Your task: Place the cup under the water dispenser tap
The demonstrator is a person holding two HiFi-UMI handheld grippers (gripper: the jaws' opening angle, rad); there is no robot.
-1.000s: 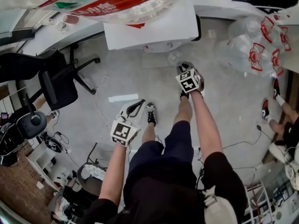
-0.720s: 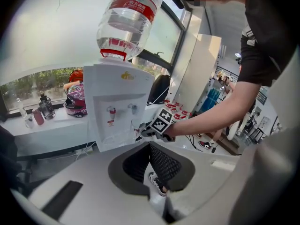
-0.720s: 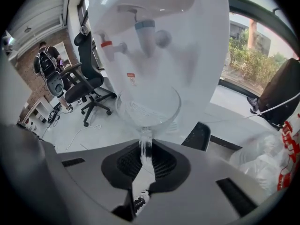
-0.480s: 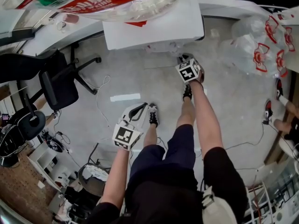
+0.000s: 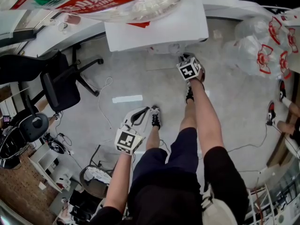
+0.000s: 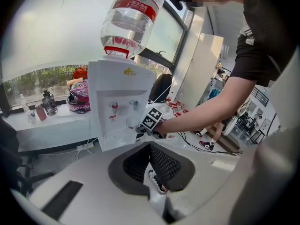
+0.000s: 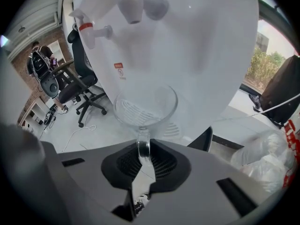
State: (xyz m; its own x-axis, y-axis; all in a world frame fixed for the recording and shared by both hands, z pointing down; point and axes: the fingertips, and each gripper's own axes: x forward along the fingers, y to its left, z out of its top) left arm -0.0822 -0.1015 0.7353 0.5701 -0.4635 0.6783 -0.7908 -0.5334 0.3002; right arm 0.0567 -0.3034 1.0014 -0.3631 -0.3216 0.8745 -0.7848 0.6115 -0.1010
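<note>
By dispenser taps (image 7: 132, 6), clear cup (image 7: 146, 104), red btl label (image 6: 137, 6)

A black short-sleeved top (image 5: 164, 203) is worn above dark navy shorts (image 5: 164, 156), with black-and-white laced sneakers (image 5: 155, 116) below the shorts. The pale grey moulded left gripper (image 5: 139, 115) and right gripper (image 5: 183, 57) are lined with black ribbed pads (image 6: 164, 165) and topped with black-and-white marker cubes (image 5: 127, 140).

Gripper (image 7: 143, 157) pinching handle of clear cup (image 7: 146, 106), dispenser taps (image 7: 131, 6) above
</note>
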